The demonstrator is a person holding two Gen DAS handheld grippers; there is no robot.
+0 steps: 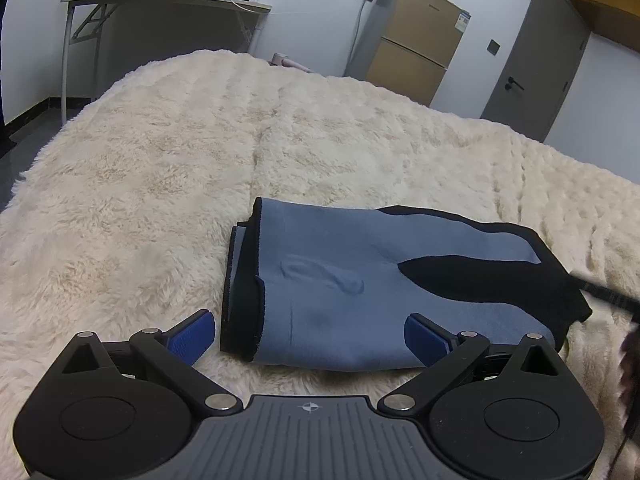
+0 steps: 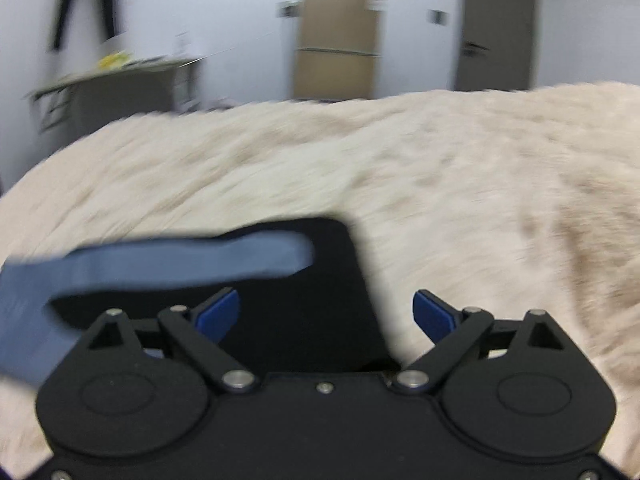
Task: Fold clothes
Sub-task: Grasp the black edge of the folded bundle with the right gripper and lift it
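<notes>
The left gripper (image 1: 310, 336) has its fingers spread wide and grips nothing; its right blue pad (image 1: 426, 338) overlaps the near edge of the folded blue-and-black garment (image 1: 340, 280), contact uncertain. The right gripper (image 2: 326, 316) is likewise spread and empty, above the garment's black right end. The garment lies on the cream fleece blanket (image 1: 160, 168). The right view is motion-blurred; the garment's left side is cut off there.

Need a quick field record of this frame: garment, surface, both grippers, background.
garment: blue and black garment, folded, lying flat
surface: cream fluffy blanket
left gripper: open, empty, its blue pads either side of the garment's near edge
right gripper: open, empty, over the garment's black part; view blurred
background: folding table, brown fridge, grey door
</notes>
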